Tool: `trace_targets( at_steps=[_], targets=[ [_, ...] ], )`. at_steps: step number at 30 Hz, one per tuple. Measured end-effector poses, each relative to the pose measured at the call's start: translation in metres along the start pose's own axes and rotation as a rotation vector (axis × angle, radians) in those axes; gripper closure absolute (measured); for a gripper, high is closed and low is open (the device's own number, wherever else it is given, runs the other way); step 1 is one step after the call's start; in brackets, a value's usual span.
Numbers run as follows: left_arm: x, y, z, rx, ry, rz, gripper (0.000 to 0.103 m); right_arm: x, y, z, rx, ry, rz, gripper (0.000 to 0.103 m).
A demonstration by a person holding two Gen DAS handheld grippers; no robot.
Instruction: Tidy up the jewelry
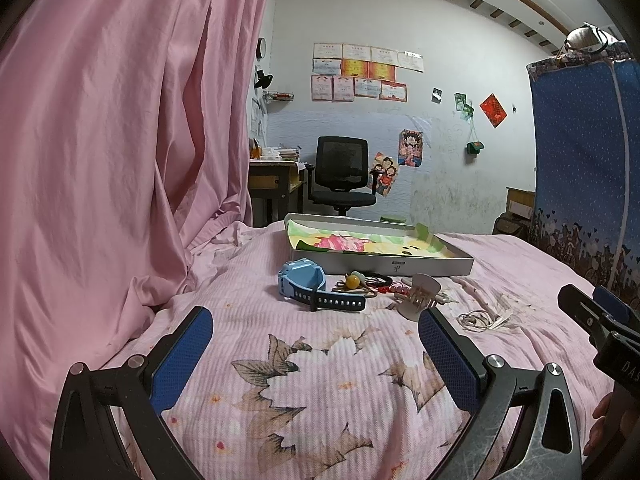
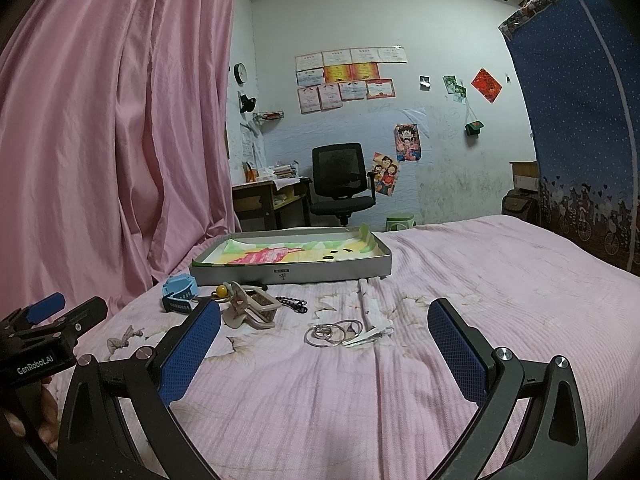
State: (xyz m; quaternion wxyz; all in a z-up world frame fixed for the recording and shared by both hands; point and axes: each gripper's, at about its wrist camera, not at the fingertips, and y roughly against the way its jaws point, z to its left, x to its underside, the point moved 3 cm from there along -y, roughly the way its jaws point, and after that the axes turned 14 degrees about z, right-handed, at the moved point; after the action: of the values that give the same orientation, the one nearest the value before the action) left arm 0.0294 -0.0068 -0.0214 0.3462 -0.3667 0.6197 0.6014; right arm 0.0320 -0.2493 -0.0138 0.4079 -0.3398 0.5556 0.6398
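On the pink bed cover [image 2: 460,280], jewelry is scattered just in front of a shallow grey tray [image 2: 292,270] lined with coloured paper. A blue smartwatch [image 1: 304,284] lies leftmost, beside a hair tie with an amber bead [image 1: 353,281], a beige claw clip [image 2: 250,308] and a set of silver rings [image 2: 334,332]. Both the left gripper [image 1: 316,360] and the right gripper [image 2: 324,354] are held low over the bed, jaws wide apart and nothing clamped.

Pink curtain [image 1: 120,140], white wall [image 1: 460,80], black office chair [image 1: 342,172], wooden desk [image 1: 276,180]
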Motion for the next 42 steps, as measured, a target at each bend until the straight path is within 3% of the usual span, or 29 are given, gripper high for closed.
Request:
trace_targets(
  at_steps=[11, 23, 31, 35, 37, 42],
  targets=[
    [0.003, -0.013, -0.002, 0.01, -0.005, 0.04, 0.0, -0.007, -0.013, -0.003, -0.011, -0.01, 0.068, 0.001],
    [-0.039, -0.065, 0.023, 0.025, 0.027, 0.18, 0.0, -0.033, -0.063, 0.012, -0.143, 0.03, 0.173, 0.001],
    [-0.058, -0.122, 0.033, 0.042, -0.022, 0.315, 0.0, -0.044, -0.126, 0.046, -0.277, 0.074, 0.339, 0.002],
    [-0.06, -0.146, 0.034, 0.086, -0.051, 0.395, 0.0, -0.038, -0.16, 0.059, -0.311, 0.091, 0.458, 0.012],
    [-0.06, -0.156, 0.034, 0.12, -0.058, 0.419, 0.0, -0.032, -0.173, 0.064, -0.327, 0.094, 0.51, 0.022],
    [-0.062, -0.174, 0.036, 0.191, -0.03, 0.469, 0.0, -0.021, -0.192, 0.071, -0.346, 0.105, 0.596, 0.033]
  ],
)
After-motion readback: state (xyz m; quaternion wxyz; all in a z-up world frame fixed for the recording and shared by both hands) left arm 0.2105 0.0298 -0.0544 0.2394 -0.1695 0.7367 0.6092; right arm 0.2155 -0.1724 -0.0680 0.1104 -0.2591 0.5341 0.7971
